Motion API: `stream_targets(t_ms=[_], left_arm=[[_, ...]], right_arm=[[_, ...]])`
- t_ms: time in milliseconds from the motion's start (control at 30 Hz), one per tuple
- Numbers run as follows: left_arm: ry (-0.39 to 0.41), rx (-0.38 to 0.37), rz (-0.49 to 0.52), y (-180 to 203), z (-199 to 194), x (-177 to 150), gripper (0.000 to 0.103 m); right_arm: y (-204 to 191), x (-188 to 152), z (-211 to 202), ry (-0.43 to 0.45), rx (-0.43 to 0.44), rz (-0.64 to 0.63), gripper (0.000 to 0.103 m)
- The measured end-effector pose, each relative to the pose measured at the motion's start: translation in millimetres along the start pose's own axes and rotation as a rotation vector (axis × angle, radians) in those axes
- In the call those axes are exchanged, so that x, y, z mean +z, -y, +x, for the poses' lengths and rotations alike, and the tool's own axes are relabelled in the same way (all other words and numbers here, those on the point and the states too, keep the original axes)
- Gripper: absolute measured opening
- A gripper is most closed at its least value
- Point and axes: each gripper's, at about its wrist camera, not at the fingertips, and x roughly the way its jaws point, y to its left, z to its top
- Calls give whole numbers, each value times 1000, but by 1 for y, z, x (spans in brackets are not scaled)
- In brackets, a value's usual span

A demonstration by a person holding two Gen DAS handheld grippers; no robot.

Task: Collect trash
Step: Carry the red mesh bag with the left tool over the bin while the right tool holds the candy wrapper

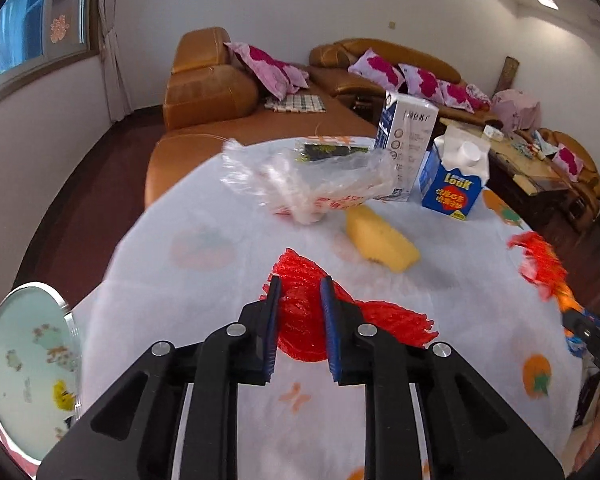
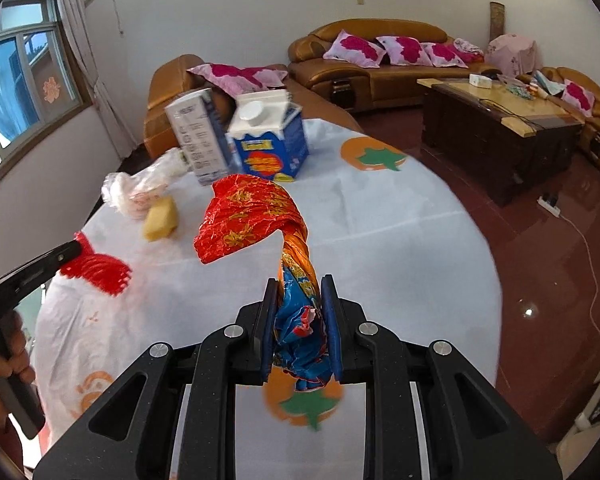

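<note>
While both grippers are over the round table [image 1: 204, 216], which is covered by a white cloth printed with orange fruit, each has a piece of trash between its pads. The left gripper [image 1: 300, 292] is closed narrow on a red foam fruit net [image 1: 300, 312], which bulges out on either side of the blue pads; the net's lower edge looks to lie at the cloth, though contact cannot be confirmed. The right gripper [image 2: 299, 292] is clamped on the blue end of a twisted foil wrapper [image 2: 248, 216], whose red and gold part fans out ahead of the fingers, clear of the table.

Remaining on the table: a crumpled clear plastic bag [image 1: 300, 184] with red print, a yellow sponge [image 1: 380, 240] just beside it, a tall white carton [image 1: 406, 140] and a shorter blue carton [image 1: 454, 184] with a white screw cap, the two cartons standing close together at the far side.

In the right wrist view, a hand [image 2: 0, 360] grips the left gripper's handle at the left edge.
</note>
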Motion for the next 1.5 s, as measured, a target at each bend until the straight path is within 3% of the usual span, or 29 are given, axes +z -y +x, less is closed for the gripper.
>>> stream_targets(t_ms=[433, 733, 1500], left_arm=[[33, 168, 1, -58, -74, -36, 19], [63, 229, -48, -95, -109, -52, 19], [88, 268, -146, -152, -135, -67, 19]], right_arm=[[-91, -22, -9, -17, 92, -107, 22], [-145, -34, -14, -28, 142, -171, 22], [-243, -51, -14, -56, 244, -284, 22]])
